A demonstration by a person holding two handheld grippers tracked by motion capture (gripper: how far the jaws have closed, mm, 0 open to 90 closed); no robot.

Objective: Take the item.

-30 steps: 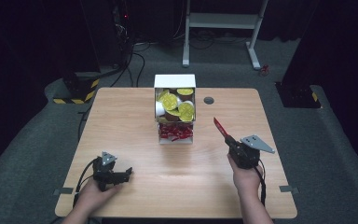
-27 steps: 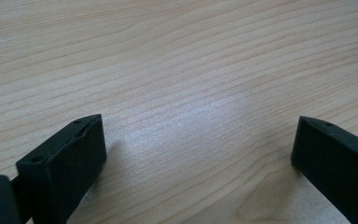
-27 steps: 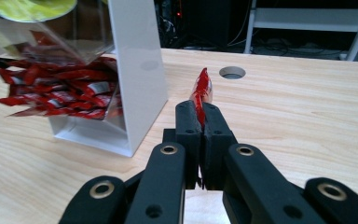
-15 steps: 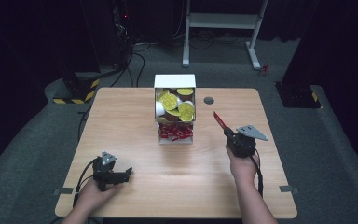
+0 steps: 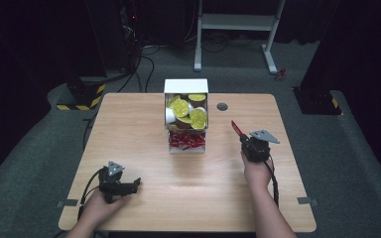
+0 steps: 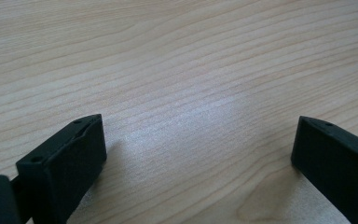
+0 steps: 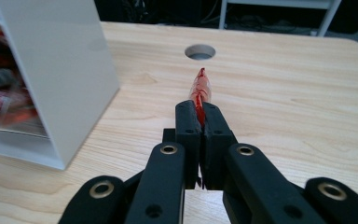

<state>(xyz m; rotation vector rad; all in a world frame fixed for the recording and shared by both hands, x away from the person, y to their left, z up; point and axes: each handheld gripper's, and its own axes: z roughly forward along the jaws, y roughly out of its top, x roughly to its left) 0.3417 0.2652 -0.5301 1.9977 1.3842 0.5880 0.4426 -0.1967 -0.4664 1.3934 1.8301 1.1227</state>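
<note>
The right gripper (image 7: 200, 122) is clamped on a thin red packet (image 7: 200, 91), held above the table (image 5: 129, 129) just right of the white box (image 5: 186, 87) of packets and yellow-lidded cups. The left gripper (image 6: 196, 149), jaws apart, rests near the table's front left.

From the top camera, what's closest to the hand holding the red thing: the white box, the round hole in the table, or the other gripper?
1. White box, toward the table's middle.
2. Round hole, farther back.
3. Left gripper, across the near edge.

Box and hole are nearly tied.
</note>
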